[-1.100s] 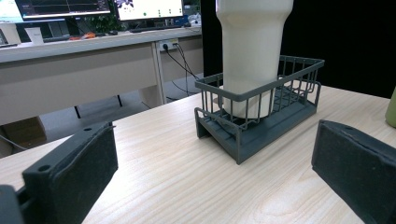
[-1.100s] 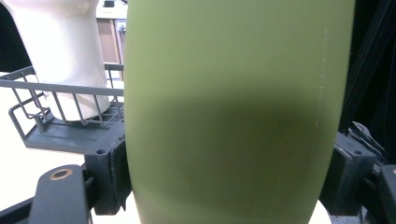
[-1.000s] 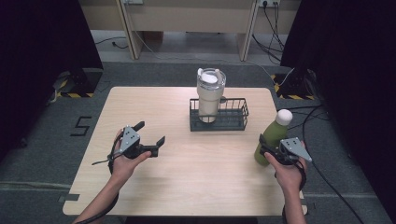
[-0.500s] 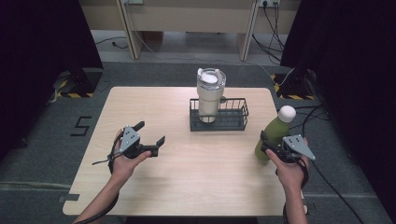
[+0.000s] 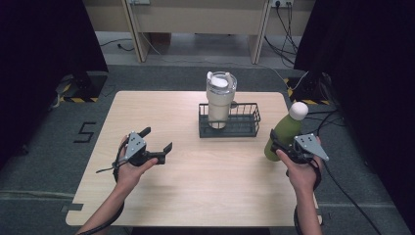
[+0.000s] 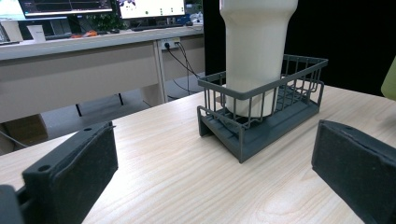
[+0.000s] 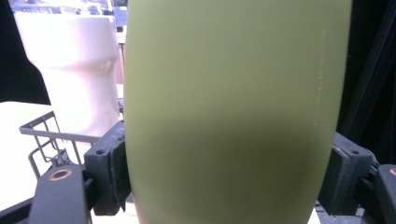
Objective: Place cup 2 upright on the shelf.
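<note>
A green bottle (image 5: 283, 135) with a white cap hangs tilted at the table's right edge, lifted a little off the wood. My right gripper (image 5: 280, 145) is shut on its body; up close both pads (image 7: 111, 173) press the green bottle (image 7: 233, 112) from either side. A cream tumbler (image 5: 219, 99) stands upright in a dark wire basket (image 5: 247, 128) at the table's middle back. My left gripper (image 5: 157, 142) is held open above the left part of the table, and between its wide jaws lie the basket (image 6: 261, 122) and tumbler (image 6: 256, 51) farther off.
The light wooden table (image 5: 195, 176) has bare wood across its front and left. Dark curtains flank both sides. A desk with cables stands beyond the far edge, and floor cables run near the right gripper's hand.
The right gripper has risen with the green bottle, which now leans and sits higher at the table's right edge. The left gripper has stayed where it was.
</note>
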A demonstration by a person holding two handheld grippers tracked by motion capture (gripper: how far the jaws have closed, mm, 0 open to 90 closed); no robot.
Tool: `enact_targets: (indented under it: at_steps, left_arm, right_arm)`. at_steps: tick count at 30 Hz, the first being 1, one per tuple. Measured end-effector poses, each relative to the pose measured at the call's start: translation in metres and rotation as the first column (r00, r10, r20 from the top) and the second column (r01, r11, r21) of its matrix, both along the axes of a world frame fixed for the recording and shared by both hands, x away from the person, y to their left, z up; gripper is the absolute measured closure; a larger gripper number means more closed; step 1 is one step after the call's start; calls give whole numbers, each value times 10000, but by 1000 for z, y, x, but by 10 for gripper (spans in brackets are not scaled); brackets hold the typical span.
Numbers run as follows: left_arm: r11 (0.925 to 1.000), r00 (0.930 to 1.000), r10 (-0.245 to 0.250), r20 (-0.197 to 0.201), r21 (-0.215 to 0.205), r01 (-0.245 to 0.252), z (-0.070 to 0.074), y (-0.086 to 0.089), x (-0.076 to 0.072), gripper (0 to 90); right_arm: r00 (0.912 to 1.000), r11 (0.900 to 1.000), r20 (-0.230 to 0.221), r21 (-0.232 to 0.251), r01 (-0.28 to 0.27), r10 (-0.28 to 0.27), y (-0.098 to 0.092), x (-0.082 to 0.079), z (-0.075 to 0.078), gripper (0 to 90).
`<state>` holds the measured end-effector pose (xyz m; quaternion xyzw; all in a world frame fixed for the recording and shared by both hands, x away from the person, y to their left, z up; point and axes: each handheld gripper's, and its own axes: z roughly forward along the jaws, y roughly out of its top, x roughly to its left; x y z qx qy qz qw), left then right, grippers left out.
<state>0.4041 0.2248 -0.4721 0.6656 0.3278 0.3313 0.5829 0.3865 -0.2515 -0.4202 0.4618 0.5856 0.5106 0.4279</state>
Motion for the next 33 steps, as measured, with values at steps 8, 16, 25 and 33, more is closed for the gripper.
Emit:
enact_targets:
  at_steps: [8, 16, 25, 33]
  left_arm:
    - [10000, 10000, 28, -14, -25, -28, 0, 0, 0, 0]
    - [10000, 10000, 47, -17, 6, -47, 0, 1, 0, 0]
    - [10000, 10000, 43, -29, 61, -43, -1, 0, 0, 0]
    - [10000, 10000, 62, -31, 15, -62, -1, 1, 0, 0]
  right_arm:
    - [9999, 10000, 132, 28, -95, 95, 6, 6, 10, 212]
    - [9995, 9999, 272, 39, -142, 141, 13, 12, 18, 212]
    - [9987, 9997, 450, -4, -248, 248, 22, 21, 31, 212]
    - [9982, 9995, 510, -1, -314, 313, 30, 29, 37, 212]
